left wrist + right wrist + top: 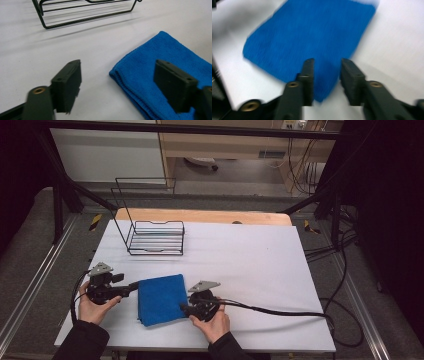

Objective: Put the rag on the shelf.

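Blue folded microfibre cloth (161,299) lay flat on the white surface (260,265); I flanked it, left hand-held gripper (117,85) wide, right hand-held gripper (327,75) narrower, straddling its near corner, apparently for pinching.

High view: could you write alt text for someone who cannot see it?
A folded blue cloth lies on a white table, with a hand-held left tool and right tool at its two sides. A black wire rack stands farther back.

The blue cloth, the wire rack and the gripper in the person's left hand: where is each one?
blue cloth (161,299), high view, middle of its top face.
wire rack (156,252), high view, front bottom wire.
left gripper (117,87), left gripper view, midway between its two open jaws.
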The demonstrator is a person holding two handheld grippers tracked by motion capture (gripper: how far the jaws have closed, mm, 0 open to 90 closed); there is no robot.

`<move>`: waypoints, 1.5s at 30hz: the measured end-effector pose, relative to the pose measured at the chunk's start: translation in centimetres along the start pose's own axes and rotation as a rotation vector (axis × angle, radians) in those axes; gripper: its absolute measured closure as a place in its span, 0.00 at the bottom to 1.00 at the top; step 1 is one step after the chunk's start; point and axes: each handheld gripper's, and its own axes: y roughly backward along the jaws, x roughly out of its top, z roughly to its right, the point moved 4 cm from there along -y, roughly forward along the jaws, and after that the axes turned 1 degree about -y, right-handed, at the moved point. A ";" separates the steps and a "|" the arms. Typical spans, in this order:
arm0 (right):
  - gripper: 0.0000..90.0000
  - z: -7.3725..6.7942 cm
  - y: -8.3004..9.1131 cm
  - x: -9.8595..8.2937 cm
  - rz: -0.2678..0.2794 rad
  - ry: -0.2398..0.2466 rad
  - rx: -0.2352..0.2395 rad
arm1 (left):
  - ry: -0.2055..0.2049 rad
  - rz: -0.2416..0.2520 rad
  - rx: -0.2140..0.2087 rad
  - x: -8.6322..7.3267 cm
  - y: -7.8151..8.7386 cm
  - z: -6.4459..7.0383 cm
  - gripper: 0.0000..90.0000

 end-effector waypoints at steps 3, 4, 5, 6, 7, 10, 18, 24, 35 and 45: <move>0.55 1.3 -0.4 1.6 0.045 0.017 -0.007 | -0.009 -0.003 0.007 0.0 0.0 0.0 0.19; 0.54 2.1 -0.8 2.4 0.052 0.020 -0.015 | -0.015 -0.005 0.012 -0.1 0.0 0.0 0.17; 0.55 2.9 -1.3 3.0 0.043 0.007 -0.017 | -0.019 -0.010 0.017 -0.1 -0.1 0.0 0.15; 0.58 4.4 -2.6 4.1 0.033 -0.031 -0.015 | -0.023 -0.014 0.021 -0.1 -0.1 0.1 0.13; 0.58 4.4 -2.6 4.1 0.033 -0.031 -0.015 | -0.028 -0.016 0.026 -0.1 -0.2 0.1 0.13; 0.63 5.5 -4.7 5.1 0.020 -0.053 0.010 | -0.023 -0.020 0.031 -0.1 -0.2 0.0 0.11; 0.88 5.9 -7.2 5.3 -0.050 -0.031 0.050 | -0.011 -0.023 0.040 -0.2 -0.2 -0.2 0.10; 0.98 5.8 -6.4 5.3 -0.045 -0.004 0.021 | 0.000 -0.024 0.024 -0.1 -0.3 -0.1 0.13; 0.71 6.9 -3.8 5.0 0.033 -0.031 -0.037 | -0.007 -0.037 0.010 1.7 -2.6 0.1 0.37; 0.51 7.2 -3.9 5.0 0.038 -0.027 0.003 | -0.021 -0.165 -0.018 1.1 -5.4 0.0 0.66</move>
